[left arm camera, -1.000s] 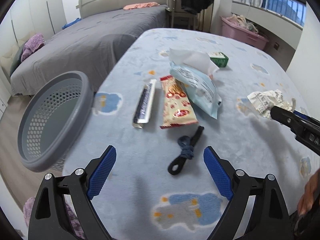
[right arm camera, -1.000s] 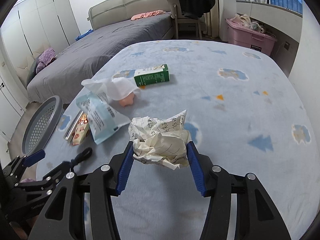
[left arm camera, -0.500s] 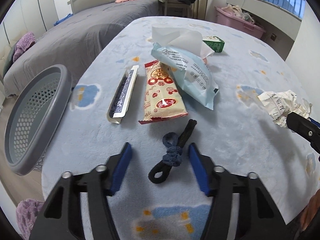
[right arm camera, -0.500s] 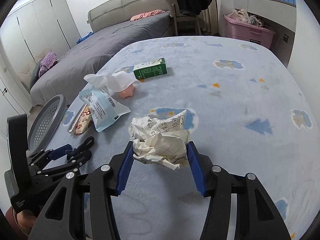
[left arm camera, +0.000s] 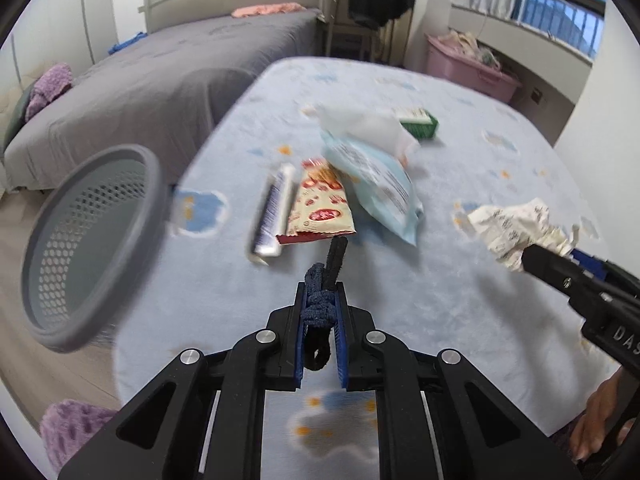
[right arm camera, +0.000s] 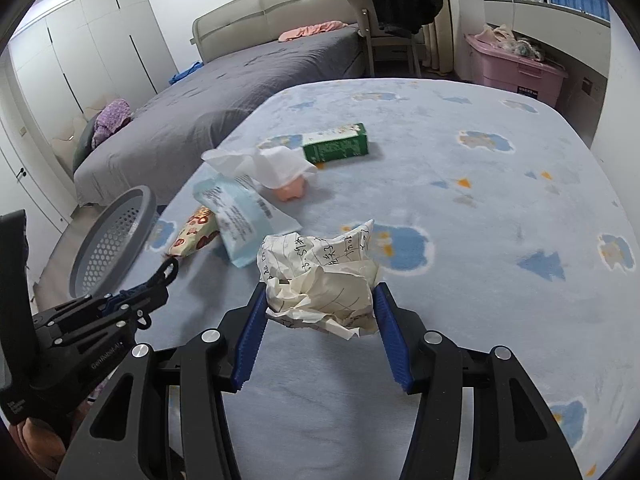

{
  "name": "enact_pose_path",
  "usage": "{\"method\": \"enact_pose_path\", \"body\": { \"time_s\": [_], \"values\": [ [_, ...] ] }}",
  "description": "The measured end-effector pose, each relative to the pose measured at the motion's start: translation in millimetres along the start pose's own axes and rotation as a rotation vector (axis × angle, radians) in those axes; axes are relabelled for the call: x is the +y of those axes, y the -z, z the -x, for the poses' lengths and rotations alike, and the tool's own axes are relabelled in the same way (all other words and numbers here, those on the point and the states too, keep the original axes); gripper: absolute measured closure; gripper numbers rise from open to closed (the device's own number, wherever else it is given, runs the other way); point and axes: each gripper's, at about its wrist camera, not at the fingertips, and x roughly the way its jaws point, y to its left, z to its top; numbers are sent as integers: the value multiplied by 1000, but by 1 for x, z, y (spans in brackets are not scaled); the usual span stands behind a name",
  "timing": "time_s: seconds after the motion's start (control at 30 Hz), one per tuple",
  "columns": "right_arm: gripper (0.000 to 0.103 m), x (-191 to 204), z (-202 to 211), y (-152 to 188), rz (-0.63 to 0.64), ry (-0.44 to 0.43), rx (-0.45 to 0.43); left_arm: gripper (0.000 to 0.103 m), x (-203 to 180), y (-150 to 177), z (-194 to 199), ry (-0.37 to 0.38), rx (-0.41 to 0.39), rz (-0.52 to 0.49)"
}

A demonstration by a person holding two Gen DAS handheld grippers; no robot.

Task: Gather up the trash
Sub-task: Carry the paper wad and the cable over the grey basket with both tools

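The grey perforated basket [left arm camera: 92, 248] stands off the table's [left arm camera: 460, 304] left edge, its rim just beside the blue cloth border, and serves as the landmark here. Nearest it on the table lies one silver-wrapped bar [left arm camera: 274, 216], then one red-and-cream snack packet [left arm camera: 322, 210] touching that bar's far side, then one pale blue pouch [left arm camera: 374, 186] overlapping the packet, with one white tissue [left arm camera: 368, 126] draped over the pouch's far end. One green carton [right arm camera: 336, 144] lies farther from the basket, near the tissue, and a small pink lump [right arm camera: 292, 191] sits under the tissue's edge. The left gripper [left arm camera: 320, 322] is pressed together on one dark knotted cord [left arm camera: 324, 292], whose free end reaches toward the snack packet; whether the cord is off the cloth I cannot tell. The right gripper [right arm camera: 322, 308] pinches one crumpled sheet of written paper [right arm camera: 320, 276], held farther from the basket than every wrapper. The half of the table farthest from the basket shows only patterned cloth, and bare floor [left arm camera: 52, 360] runs along the basket's near side.
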Motion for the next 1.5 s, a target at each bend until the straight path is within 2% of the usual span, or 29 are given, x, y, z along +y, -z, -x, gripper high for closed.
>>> {"method": "enact_pose_path", "body": {
  "time_s": [0.37, 0.67, 0.83, 1.17, 1.5],
  "values": [
    [51, 76, 16, -66, 122, -88, -102, 91, 63, -47, 58, -84, -137, 42],
    [51, 150, 8, -120, 233, -158, -167, 90, 123, -76, 80, -170, -207, 94],
    [51, 189, -29, -122, 265, -206, -106, 90, 159, -72, 66, -207, -165, 138],
    [51, 249, -108, -102, 340, -262, 43, 90, 222, -51, 16, -264, -50, 224],
    [51, 283, -148, -93, 393, -279, 116, 89, 260, -35, -6, -299, 1, 281]
  ]
}}
